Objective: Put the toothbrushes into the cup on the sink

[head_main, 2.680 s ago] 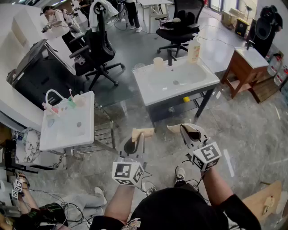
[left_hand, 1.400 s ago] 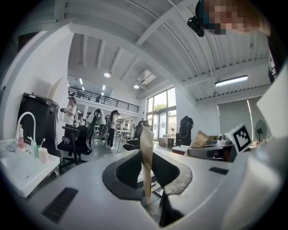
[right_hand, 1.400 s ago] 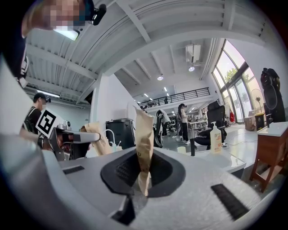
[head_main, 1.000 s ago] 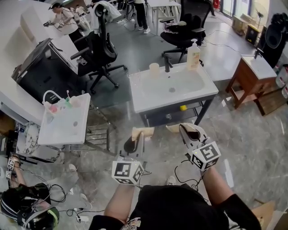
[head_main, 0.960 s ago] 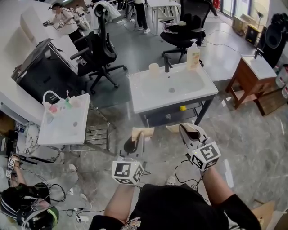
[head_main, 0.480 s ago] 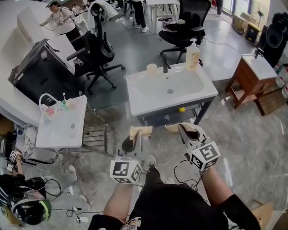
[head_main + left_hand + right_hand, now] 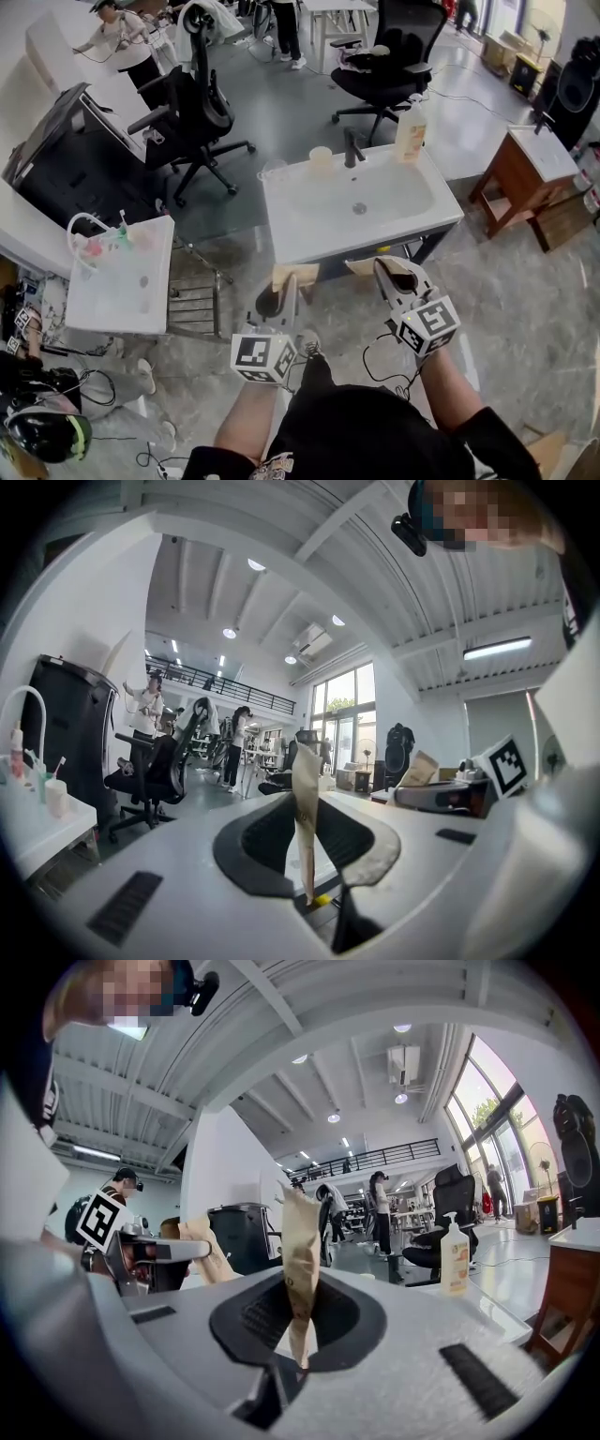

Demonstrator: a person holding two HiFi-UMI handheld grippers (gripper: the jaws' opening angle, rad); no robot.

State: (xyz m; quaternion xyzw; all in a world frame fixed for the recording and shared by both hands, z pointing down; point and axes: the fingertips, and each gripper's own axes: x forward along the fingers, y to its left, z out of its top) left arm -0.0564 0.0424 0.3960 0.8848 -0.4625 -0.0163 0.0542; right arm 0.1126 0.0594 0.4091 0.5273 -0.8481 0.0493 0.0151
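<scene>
A person stands at the near edge of a white sink (image 7: 309, 239), the left tongs (image 7: 293, 277) and right tongs (image 7: 367, 267) raised side by side. Both have their jaws pressed together on nothing. The tips reach just to the sink's front rim. The cup (image 7: 321, 159) sits at the far rim, ahead of the left tongs, just left of the faucet (image 7: 352, 147). A soap bottle (image 7: 410, 131) stands at the far right corner. A toothbrush (image 7: 58, 765) stands in a cup on a small sink (image 7: 112, 291) well off to the left tongs' left. Open floor (image 7: 506, 272) lies beyond the right tongs, bounded by a wooden cabinet (image 7: 516, 173).
</scene>
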